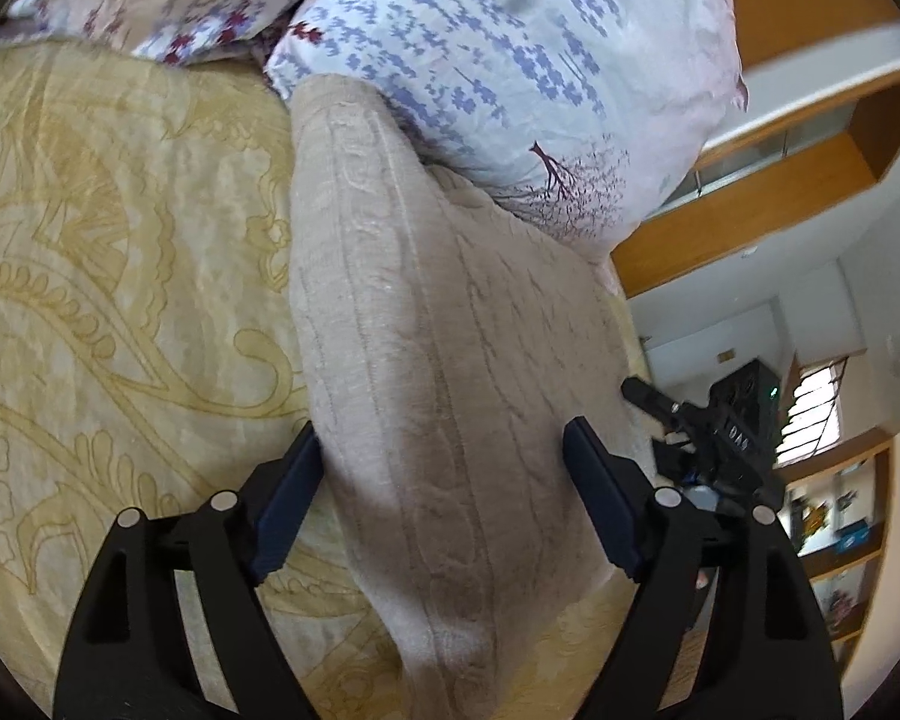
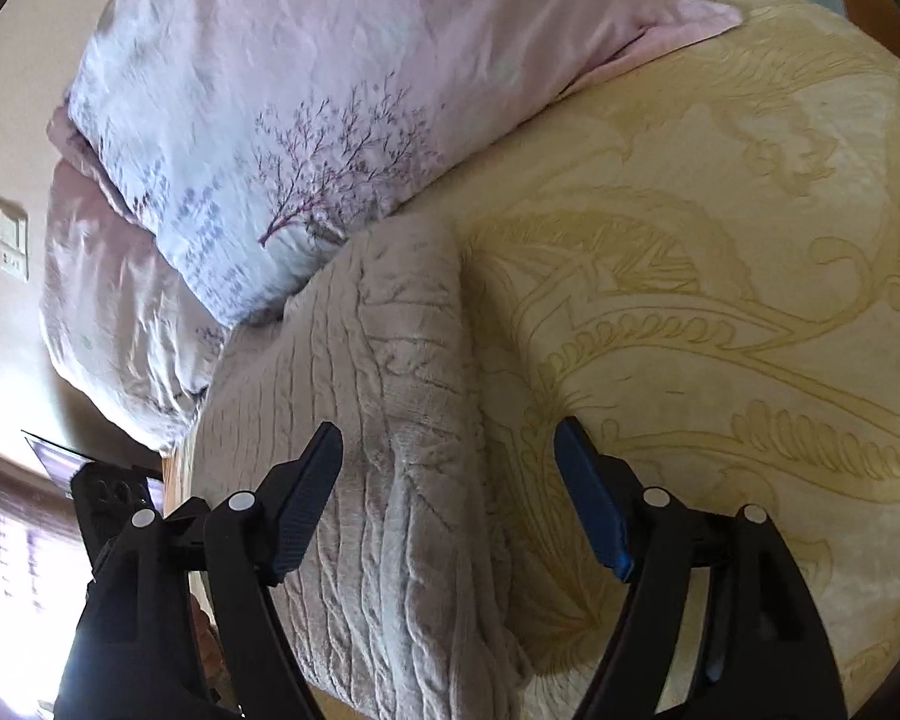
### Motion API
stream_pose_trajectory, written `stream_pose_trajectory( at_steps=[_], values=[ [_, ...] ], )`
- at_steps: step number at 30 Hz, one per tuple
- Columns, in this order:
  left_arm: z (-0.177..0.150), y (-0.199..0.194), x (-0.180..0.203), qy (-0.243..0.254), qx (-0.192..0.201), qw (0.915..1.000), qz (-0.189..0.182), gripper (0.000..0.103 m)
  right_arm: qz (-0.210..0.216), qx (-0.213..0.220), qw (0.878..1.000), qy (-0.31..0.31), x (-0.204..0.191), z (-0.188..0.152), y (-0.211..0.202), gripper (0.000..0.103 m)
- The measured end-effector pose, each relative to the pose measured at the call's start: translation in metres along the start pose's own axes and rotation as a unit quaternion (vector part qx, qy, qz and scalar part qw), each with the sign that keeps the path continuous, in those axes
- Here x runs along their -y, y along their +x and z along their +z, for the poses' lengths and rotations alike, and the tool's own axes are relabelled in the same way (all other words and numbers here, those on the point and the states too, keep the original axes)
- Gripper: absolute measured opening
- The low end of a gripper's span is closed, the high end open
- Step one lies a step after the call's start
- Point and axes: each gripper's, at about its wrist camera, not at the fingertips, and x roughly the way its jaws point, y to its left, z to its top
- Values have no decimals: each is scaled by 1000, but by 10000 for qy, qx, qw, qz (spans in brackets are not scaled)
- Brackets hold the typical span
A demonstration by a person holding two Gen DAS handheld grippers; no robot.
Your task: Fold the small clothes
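Both hand-held grippers spread over the folded knit garment, neither pinching it.
Left hand-held gripper (image 1: 441,450) and right hand-held gripper (image 2: 450,450) hover with jaws apart above the beige knit garment (image 1: 426,324), which lies on the yellow patterned bedspread (image 1: 120,252), its far end against the floral pillow (image 1: 498,78).

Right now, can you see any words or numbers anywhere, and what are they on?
"DAS": white letters, seen sideways in the left wrist view, on the black body of the right gripper; that is my best reading.
Wall switch plate: small marks, too tiny to read.
Boxes on the wooden shelf: blurred, unreadable.
Beige knit garment, floral pillows, yellow bedspread: patterns only, no writing.
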Motion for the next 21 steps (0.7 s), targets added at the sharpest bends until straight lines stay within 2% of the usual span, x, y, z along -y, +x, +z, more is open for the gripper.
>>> stream_pose_trajectory(
  at_steps=[6,10,12,13,15,16,18,21],
  values=[
    [2,5,1,75,-20,10000,-7,83,199,-165,9995,-168,-6,4,11,75],
    [4,5,-5,-93,7,9997,-217,82,530,-245,9981,-183,-11,4,19,71],
    [4,6,-9,-191,55,9993,-328,77,545,-240,9979,-261,-14,2,22,64],
    [4,5,-12,-228,55,9991,-341,72,602,-291,9974,-258,-14,1,24,53],
    [4,4,-16,-314,72,9987,-385,66,819,-286,9961,-129,-8,-2,25,46],
    [3,4,-18,-350,74,9985,-418,62,929,-274,9953,-76,-6,-3,25,38],
    [1,1,-22,-451,111,9976,-517,55,1167,-218,9929,61,-2,-7,21,34],
    [-2,-6,-21,-410,171,9973,-592,44,1204,-95,9927,-36,-10,-13,13,32]
  ],
)
